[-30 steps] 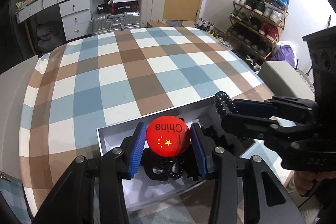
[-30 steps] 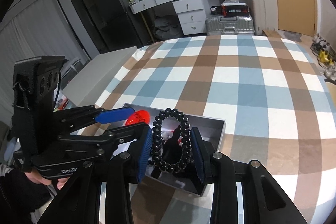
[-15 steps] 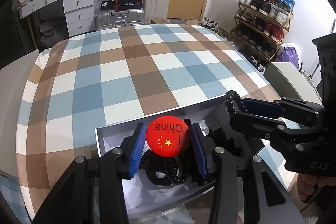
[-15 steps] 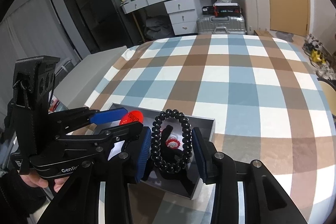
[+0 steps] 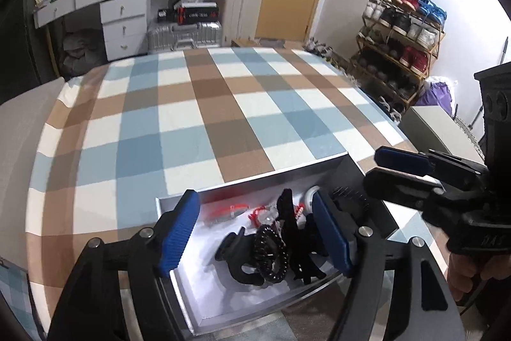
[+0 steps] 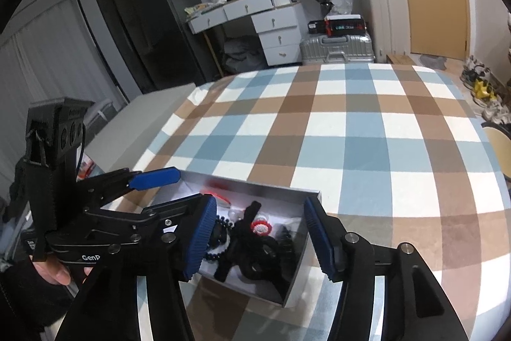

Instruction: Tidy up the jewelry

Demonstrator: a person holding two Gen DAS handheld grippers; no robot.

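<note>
A grey open box [image 5: 255, 178] [image 6: 300, 264] sits at the near edge of the checked table. It holds black hair clips and a black coiled band [image 5: 271, 251], a black bead bracelet [image 6: 217, 251], and small red-and-white pieces [image 5: 258, 213] [image 6: 261, 227]. My left gripper [image 5: 255, 232] is open and empty right above the box. My right gripper [image 6: 258, 240] is open and empty above the box's other side; it also shows in the left wrist view [image 5: 402, 168]. The left gripper shows in the right wrist view [image 6: 153, 181].
The checked tablecloth [image 5: 204, 117] [image 6: 351, 130] stretches away beyond the box. Behind the table stand a white desk with drawers [image 5: 121, 21], suitcases [image 5: 242, 8], a door and a shoe rack [image 5: 402, 43]. A grey cabinet [image 5: 440, 127] stands right of the table.
Both grippers opened. The left let go of the red China badge and the right let go of the black bead bracelet; the bracelet now lies in the box, the badge is no longer clearly seen.
</note>
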